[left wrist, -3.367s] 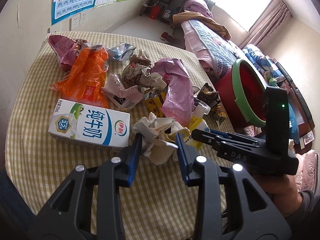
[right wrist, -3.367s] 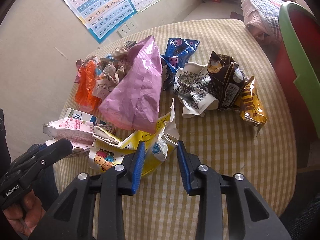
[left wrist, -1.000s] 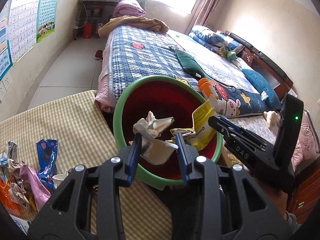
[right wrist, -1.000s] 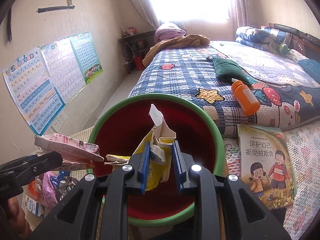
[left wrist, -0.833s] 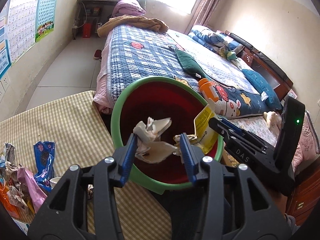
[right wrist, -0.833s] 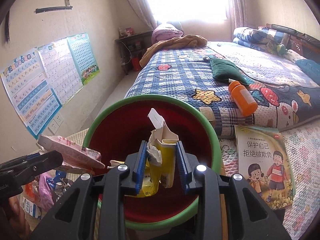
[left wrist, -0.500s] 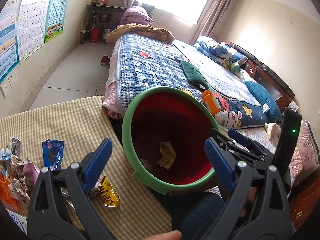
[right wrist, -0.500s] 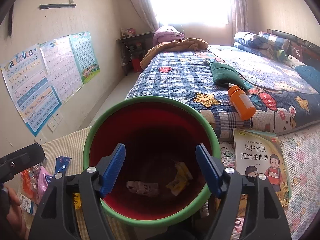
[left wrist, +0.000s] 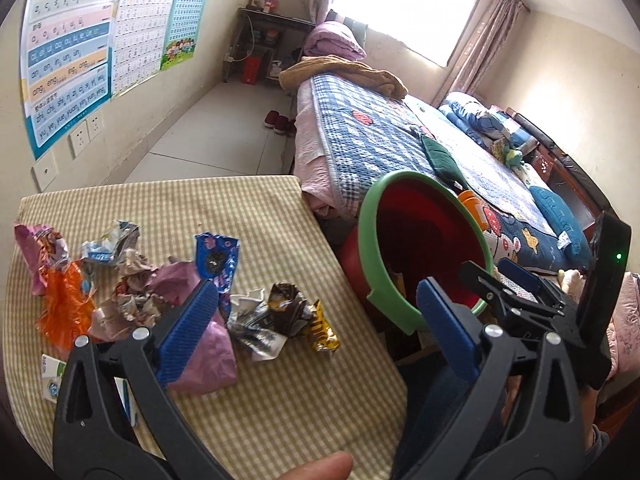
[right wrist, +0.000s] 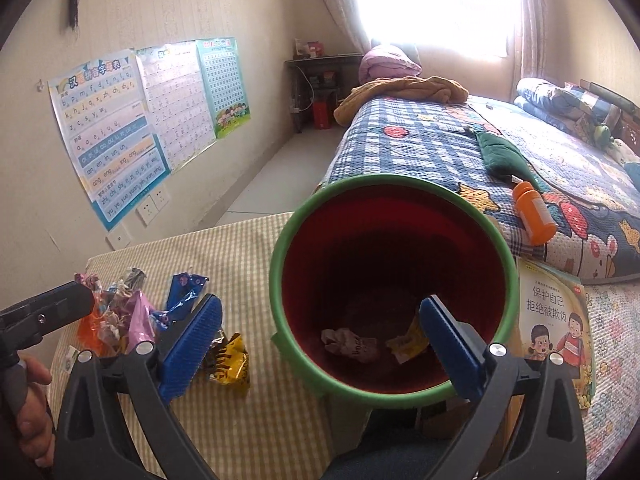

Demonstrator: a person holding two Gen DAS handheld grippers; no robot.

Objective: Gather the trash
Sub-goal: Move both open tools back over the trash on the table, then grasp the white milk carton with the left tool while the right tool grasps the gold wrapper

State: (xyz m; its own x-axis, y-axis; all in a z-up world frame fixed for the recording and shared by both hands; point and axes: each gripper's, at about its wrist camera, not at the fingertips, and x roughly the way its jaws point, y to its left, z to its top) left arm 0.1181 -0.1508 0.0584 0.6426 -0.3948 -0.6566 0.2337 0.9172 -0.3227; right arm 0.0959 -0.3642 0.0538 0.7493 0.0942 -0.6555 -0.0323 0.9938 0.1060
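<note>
A red bin with a green rim [right wrist: 390, 184] stands beside the table; it also shows in the left wrist view [left wrist: 370, 216]. Inside lie a crumpled white paper [right wrist: 352, 343] and a yellow wrapper [right wrist: 408, 342]. My right gripper [right wrist: 320, 334] is open and empty above the bin's near rim. My left gripper [left wrist: 316, 328] is open and empty over the table's right edge. A pile of trash lies on the table: a pink bag [left wrist: 200, 344], an orange wrapper [left wrist: 64, 308], a blue wrapper [left wrist: 218, 258] and a yellow-black wrapper [left wrist: 320, 328].
The table has a yellow checked cloth [left wrist: 240, 208]. A bed with a blue quilt [right wrist: 420, 140] stands behind the bin, with an orange bottle [right wrist: 534, 212] on it. A children's book [right wrist: 556, 320] lies right of the bin. Posters [right wrist: 112, 132] hang on the left wall.
Both grippers opened and dropped the crumpled paper and the yellow wrapper into the bin. The left gripper then swung left toward the table; the trash pile came into view.
</note>
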